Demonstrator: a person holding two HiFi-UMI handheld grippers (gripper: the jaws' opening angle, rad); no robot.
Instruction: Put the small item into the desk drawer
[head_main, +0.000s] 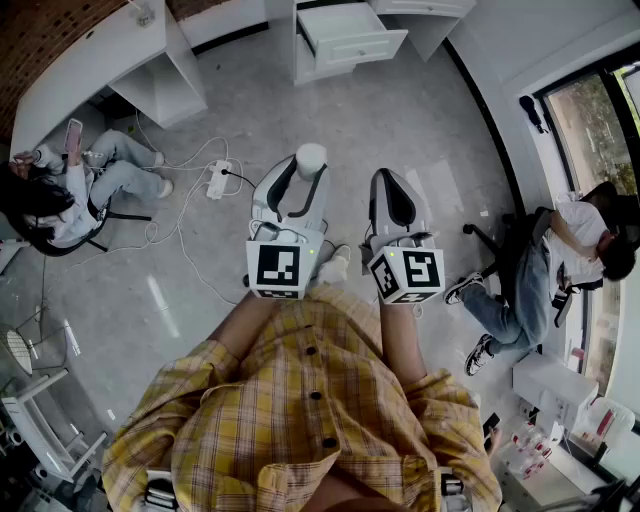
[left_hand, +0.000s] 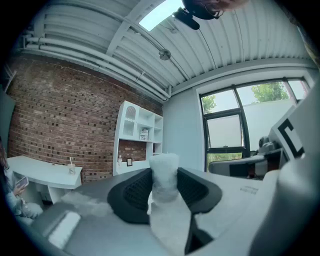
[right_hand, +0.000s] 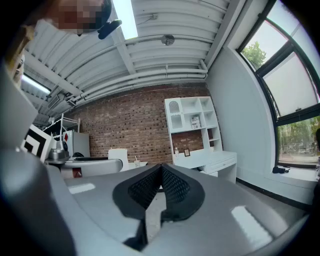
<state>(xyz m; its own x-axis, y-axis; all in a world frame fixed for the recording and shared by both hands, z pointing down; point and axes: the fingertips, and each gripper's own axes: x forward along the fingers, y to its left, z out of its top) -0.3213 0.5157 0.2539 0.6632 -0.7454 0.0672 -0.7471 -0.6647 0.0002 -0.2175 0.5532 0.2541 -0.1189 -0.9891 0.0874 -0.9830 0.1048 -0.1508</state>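
the left gripper (head_main: 301, 176) clamps the small white item (left_hand: 164, 172) upright between wide-set jaws, raised at the person's front for the walk to the open desk drawer (head_main: 352, 38), well ahead. the right gripper (right_hand: 160, 183) is closed and empty, probably unneeded here.

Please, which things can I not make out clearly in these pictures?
Small white cylindrical item: blurred in the left gripper view, too close to the lens; its material is unclear.
Open white desk drawer: too small in the head view to show its contents.
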